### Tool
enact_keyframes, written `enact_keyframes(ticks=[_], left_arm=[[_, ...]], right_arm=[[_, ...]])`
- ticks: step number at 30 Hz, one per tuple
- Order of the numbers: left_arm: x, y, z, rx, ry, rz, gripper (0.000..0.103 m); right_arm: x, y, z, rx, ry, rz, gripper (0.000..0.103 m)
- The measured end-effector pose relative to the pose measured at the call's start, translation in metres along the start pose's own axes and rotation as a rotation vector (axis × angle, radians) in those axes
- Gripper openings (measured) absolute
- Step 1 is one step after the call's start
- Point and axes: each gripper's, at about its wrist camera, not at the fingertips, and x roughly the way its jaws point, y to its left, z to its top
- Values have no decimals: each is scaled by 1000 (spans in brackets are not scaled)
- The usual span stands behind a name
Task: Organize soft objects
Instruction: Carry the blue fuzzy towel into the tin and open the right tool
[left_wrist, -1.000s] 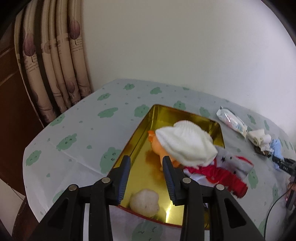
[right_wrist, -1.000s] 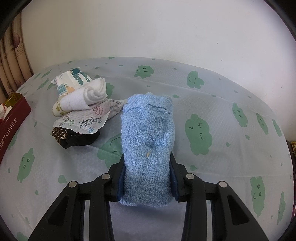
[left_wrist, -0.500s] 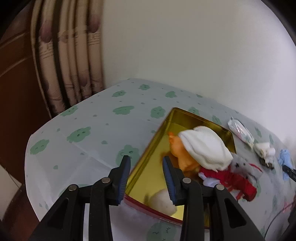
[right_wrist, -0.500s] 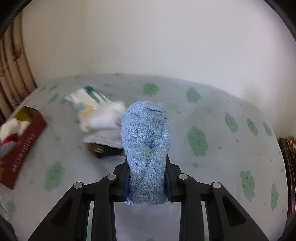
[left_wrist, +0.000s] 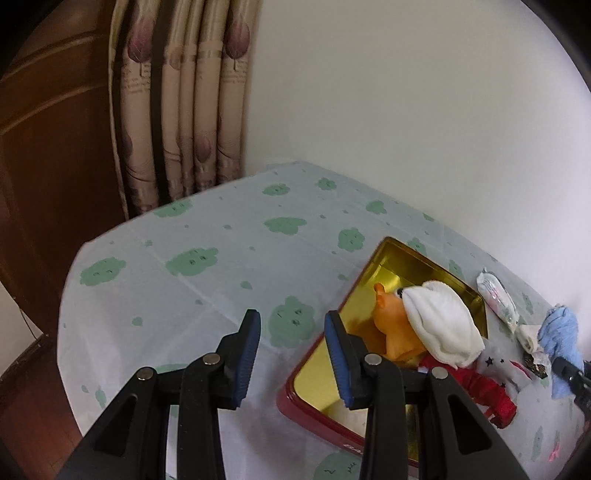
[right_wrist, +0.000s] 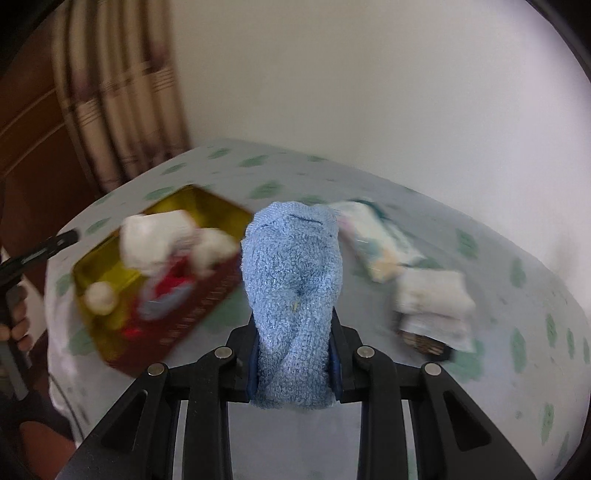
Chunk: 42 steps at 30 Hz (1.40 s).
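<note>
A table (left_wrist: 207, 266) draped in a pale cloth printed with green clouds fills the left wrist view, backed by a white wall, patterned curtains (left_wrist: 177, 110) and dark wood panelling. This view alone gives sharp detail of the gold-lined tin (left_wrist: 424, 264) with red outer walls, just right of the fingers, where an orange doll (left_wrist: 391, 325) under a white cap (left_wrist: 439, 321) lies with red and grey star-print clothing (left_wrist: 491, 376) spilling over the tin's rim. The right wrist view, blurred, alone shows the person's hand (right_wrist: 16, 325) at the left edge, and to the right of its fingers a folded white cloth (right_wrist: 432, 295) with printed packets (right_wrist: 376, 240) near it.

The left gripper (left_wrist: 291, 354) stands half open and empty, tilted down over bare cloth, its right pad at the tin's near corner. The right gripper (right_wrist: 293, 354), angled downward, is clenched on a rolled blue towel (right_wrist: 291, 280), whose far end stands up beyond the fingertips; its jaws have just been closing tighter on the roll. The towel appears in the left view at the far right edge, beyond the tin, raised off the table.
</note>
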Motion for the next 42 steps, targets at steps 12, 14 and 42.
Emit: enact_keyframes(ticks=[12,14,42], left_arm=[[2,15,3,-43,-11,105,42],[3,20,4,-68,-5,108,43],[3,21,4,-54,-17,115,44]], right_arm=[[29,109,29,-156,14,176,26],[41,119,29,-172,28,187,26],[59,152,14,-220,72,195,67]])
